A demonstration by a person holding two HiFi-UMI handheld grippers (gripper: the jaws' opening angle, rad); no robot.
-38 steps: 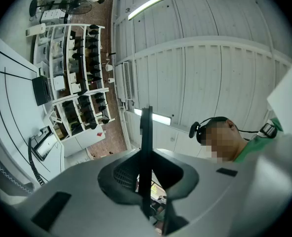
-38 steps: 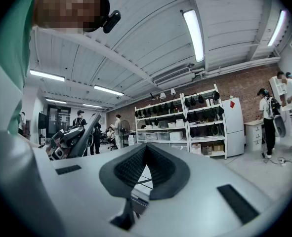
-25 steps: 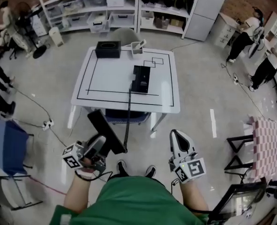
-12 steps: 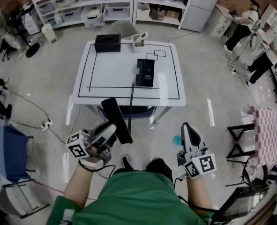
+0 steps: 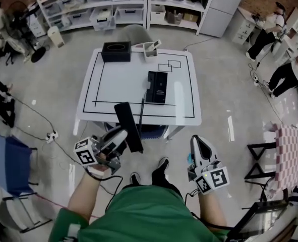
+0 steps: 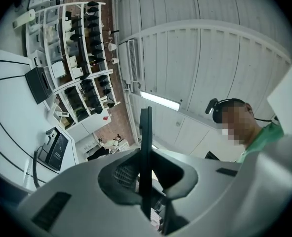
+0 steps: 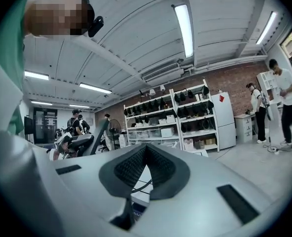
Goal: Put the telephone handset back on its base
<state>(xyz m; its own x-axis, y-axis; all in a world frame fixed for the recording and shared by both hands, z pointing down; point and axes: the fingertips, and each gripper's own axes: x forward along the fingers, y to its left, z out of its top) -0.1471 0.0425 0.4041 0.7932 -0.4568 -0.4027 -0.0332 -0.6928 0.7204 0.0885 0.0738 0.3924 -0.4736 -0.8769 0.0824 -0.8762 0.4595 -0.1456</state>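
Observation:
The black phone base (image 5: 157,87) lies on the white table (image 5: 118,77), right of centre inside the taped lines. My left gripper (image 5: 121,133) is shut on the black handset (image 5: 128,126), which hangs just short of the table's near edge and points toward it. A coiled cord (image 5: 140,108) runs from the base to the handset. In the left gripper view the handset (image 6: 146,147) stands edge-on between the pressed pads, with the base (image 6: 55,150) far off at the left. My right gripper (image 5: 197,142) is shut and empty, low at the right; its pads (image 7: 136,164) meet.
A black box (image 5: 116,51) and a white holder (image 5: 150,49) sit at the table's far edge. A chair (image 5: 147,130) is tucked under the near side. Shelving (image 5: 113,6) lines the back wall. A power strip (image 5: 51,134) and cable lie on the floor at the left; people stand far right.
The table has come nearer in the head view. My left gripper has carried the handset up and right, close to the table's near edge. The right gripper stays shut and low.

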